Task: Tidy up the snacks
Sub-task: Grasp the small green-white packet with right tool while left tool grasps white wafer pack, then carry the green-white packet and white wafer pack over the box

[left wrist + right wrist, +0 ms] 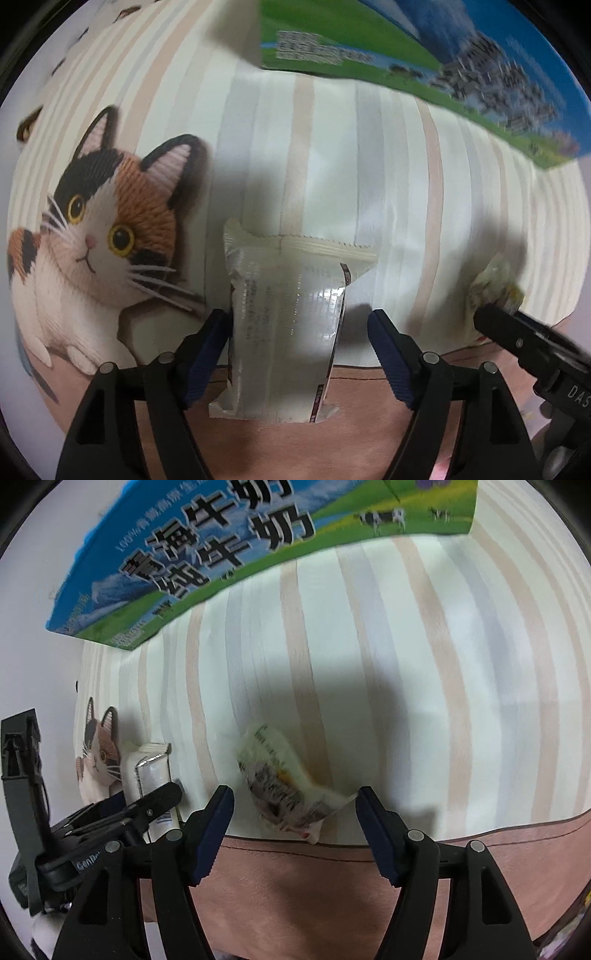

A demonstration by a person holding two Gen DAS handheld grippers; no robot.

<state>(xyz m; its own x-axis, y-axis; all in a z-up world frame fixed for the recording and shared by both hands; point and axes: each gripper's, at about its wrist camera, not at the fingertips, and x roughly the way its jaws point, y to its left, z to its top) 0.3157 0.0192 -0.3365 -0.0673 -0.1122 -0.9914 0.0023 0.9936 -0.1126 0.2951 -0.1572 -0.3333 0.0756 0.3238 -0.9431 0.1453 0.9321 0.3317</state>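
Note:
A silvery-white snack packet [284,325] lies on the striped cloth between the open jaws of my left gripper [297,325]; its left finger [210,343] is close to the packet's edge, the right one apart from it. A pale yellow snack packet [288,790] lies between the open jaws of my right gripper [295,801], not clamped. In the left wrist view the yellow packet [495,284] shows at the tip of the right gripper. In the right wrist view the silvery packet [149,771] shows by the left gripper's fingers.
A blue and green milk carton box [229,550] stands at the back of the cloth; it also shows in the left wrist view [424,55]. A cat picture [99,236] is printed on the cloth's left. The cloth's pink border [332,882] runs along the near edge.

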